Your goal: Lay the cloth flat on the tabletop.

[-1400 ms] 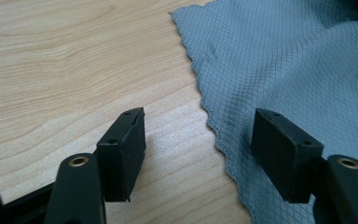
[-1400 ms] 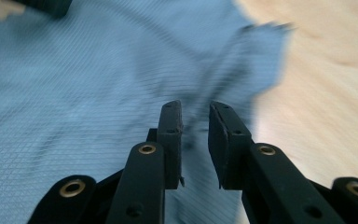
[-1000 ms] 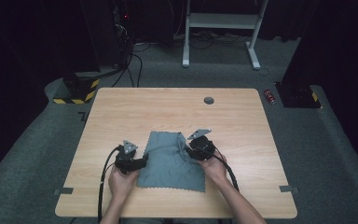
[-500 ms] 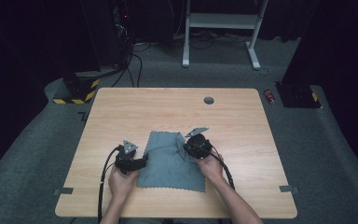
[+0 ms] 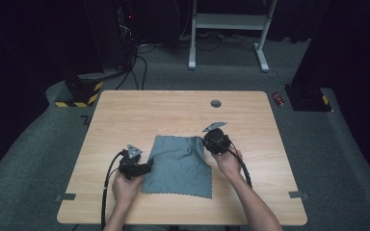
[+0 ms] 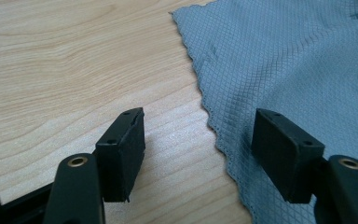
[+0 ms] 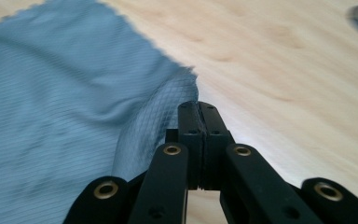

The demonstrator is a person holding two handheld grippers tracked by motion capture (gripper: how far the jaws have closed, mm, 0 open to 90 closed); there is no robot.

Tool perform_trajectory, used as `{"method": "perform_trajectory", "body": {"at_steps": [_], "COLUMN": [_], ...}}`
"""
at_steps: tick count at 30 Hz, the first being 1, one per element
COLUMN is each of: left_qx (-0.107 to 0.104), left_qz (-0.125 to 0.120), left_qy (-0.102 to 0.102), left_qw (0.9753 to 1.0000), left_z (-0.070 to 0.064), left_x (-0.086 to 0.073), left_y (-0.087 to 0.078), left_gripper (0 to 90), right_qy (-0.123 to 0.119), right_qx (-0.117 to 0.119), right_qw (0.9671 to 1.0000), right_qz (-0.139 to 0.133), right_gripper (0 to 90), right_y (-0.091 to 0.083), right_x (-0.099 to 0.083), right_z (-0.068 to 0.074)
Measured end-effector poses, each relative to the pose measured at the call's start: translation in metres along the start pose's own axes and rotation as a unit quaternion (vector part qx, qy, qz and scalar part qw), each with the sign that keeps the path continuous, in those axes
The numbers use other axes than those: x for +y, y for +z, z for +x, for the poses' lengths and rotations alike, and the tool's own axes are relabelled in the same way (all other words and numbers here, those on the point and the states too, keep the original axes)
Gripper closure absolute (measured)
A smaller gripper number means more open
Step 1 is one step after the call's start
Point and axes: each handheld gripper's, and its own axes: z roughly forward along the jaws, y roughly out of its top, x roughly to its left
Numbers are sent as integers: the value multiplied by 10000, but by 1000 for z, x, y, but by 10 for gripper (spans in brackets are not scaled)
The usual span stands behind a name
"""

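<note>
Two claws at the grey cloth [image 5: 180, 166]: right claw [image 7: 198, 114] pinching its corner, left claw [image 6: 200, 140] agape.

No legible text or labels anywhere.

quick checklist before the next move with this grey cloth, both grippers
1. Right gripper shut on the cloth's far right corner: ok, jaws pressed together with fabric lifted at them.
2. Left gripper open: ok, jaws stand wide apart.
3. Left gripper lined up on the grey cloth: ok, its jaws straddle the scalloped left edge, one over wood, one over fabric.
4. Left gripper holding fabric: not ok, nothing between the jaws is pinched yet.
5. Cloth lying flat: not ok, wrinkled near the right gripper's corner.
6. Table beyond the cloth free for spreading or folding: ok, bare wood apart from a round hole.
</note>
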Motion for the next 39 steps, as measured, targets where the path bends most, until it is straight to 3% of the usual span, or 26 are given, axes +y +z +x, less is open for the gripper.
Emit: {"method": "perform_trajectory", "body": {"at_steps": [5, 10, 13, 18, 20, 27, 32, 39], "left_qx": [4, 6, 4, 4, 4, 4, 8, 29], "left_qz": [-5, -6, -1, -4, 0, 4, 0, -4], "left_qy": [0, -4, -5, -8, -7, -5, -10, -30], "left_qw": [10000, 10000, 10000, 10000, 10000, 10000, 10000, 10000], "left_z": [0, 0, 0, 0, 0, 0, 0, -1], "left_x": [0, 0, 0, 0, 0, 0, 0, 1], "left_y": [0, 0, 0, 0, 0, 0, 0, 1], "left_gripper": [349, 348, 348, 347, 347, 347, 346, 346], "right_qy": [101, 432, 515, 271, 108, -15, -80, -291], "right_qx": [-334, -462, -447, -227, -101, 280, 381, 178], "right_qw": [9990, 9957, 9960, 9992, 9998, 9994, 9989, 9991], "right_qz": [282, 681, 578, 176, 150, 225, 260, 258], "right_gripper": [894, 862, 800, 750, 742, 734, 817, 898], "right_y": [11, 32, 31, 10, 4, 2, 6, 7], "right_x": [2, -7, -8, -18, -26, -49, -53, -54], "right_z": [-20, -31, -28, -9, 0, 21, 24, 16]}}
